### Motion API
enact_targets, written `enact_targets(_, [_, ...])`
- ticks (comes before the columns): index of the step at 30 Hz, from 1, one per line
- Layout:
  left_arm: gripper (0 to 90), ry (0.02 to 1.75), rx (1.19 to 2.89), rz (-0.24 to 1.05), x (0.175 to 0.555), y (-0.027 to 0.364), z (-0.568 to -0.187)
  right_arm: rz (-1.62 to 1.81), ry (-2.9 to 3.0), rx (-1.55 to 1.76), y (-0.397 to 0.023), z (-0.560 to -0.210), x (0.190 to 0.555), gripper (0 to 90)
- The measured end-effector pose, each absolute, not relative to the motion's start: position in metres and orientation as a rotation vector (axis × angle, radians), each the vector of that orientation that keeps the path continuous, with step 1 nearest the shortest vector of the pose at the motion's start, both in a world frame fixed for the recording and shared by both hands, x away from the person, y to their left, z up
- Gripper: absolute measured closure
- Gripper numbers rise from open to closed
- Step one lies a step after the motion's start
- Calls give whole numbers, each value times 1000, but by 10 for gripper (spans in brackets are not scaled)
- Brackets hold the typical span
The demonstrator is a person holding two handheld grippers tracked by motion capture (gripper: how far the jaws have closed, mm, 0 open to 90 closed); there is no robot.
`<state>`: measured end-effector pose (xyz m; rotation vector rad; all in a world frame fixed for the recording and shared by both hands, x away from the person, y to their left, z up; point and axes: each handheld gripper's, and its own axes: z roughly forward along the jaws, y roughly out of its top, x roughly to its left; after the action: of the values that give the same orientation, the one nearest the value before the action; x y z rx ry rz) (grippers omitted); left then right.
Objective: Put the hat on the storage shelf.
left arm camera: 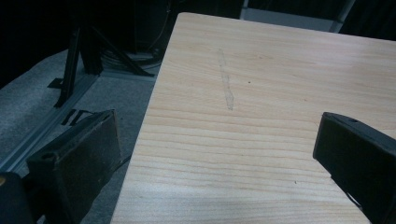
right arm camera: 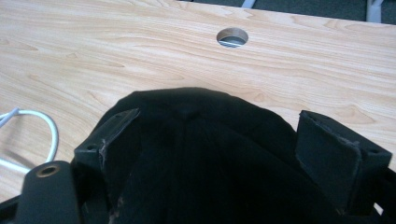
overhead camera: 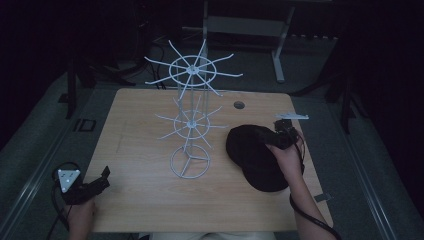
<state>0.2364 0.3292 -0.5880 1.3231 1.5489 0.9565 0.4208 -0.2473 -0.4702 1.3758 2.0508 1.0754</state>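
At the near left corner of the wooden table (overhead camera: 145, 200), the left gripper (overhead camera: 102, 179) hovers at the table's edge, held by a hand (overhead camera: 80, 215) that comes in from the bottom of the high view. Its grey three-cornered plate sits on top and a cable loops beside it. In the left gripper view its jaws stand wide apart with nothing between them, one over the grey floor and the other over bare wood, where a faint pale streak (left arm camera: 227, 84) runs along the grain.

Farther in and to the right, a black cap (overhead camera: 252, 155) lies on the table, near its right edge. The right gripper (overhead camera: 280, 136) is at the cap's far right side, gripped by the right hand (overhead camera: 286, 159), whose forearm stretches up from the near edge. In the right gripper view the jaws are spread wide on either side of the cap (right arm camera: 205, 154), the dark fabric bulging up between them; whether the pads press on the cloth I cannot tell.

In the middle of the table, just left of the cap, stands a white wire rack (overhead camera: 190, 120) with a round base and two tiers of spoked hooks. Its base ring peeks in at the left edge of the right gripper view. Beyond the cap, a round cable hole (overhead camera: 239, 105) is cut into the far part of the table.
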Motion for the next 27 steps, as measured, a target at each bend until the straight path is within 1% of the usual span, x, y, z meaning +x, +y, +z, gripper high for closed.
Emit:
enact_targets(1, [14, 1549, 1323, 957, 236, 329, -588, 1078, 2070, 1372, -245, -471, 423, 171])
enact_targets(5, [15, 1548, 1323, 956, 236, 329, -588, 1053, 2104, 1363, -237, -476, 429, 179])
enact_targets(10, [14, 1548, 1325, 955, 237, 329, -588, 962, 2140, 1369, -227, -493, 434, 200])
enact_targets(14, [14, 1544, 1325, 957, 236, 329, -588, 873, 2161, 1389, -225, -502, 438, 270])
enact_targets(16, [14, 1546, 1326, 955, 237, 329, -588, 836, 2158, 1400, -224, -504, 439, 343])
enact_targets(17, [14, 1546, 1325, 956, 237, 329, -588, 827, 2166, 1402, -224, -504, 440, 395])
enact_targets(18, [14, 1546, 1326, 955, 237, 329, -588, 821, 2188, 1399, -223, -505, 441, 461])
enact_targets(19, [14, 1546, 1326, 956, 237, 329, -588, 820, 2211, 1392, -223, -505, 441, 558])
enact_targets(22, [14, 1547, 1326, 955, 237, 329, -588, 808, 2237, 1383, -221, -505, 441, 691])
enact_targets(25, [14, 1547, 1326, 955, 237, 329, -588, 818, 2239, 1369, -221, -505, 440, 778])
enact_targets(27, [14, 1548, 1326, 954, 237, 329, -588, 831, 2232, 1354, -222, -503, 437, 799])
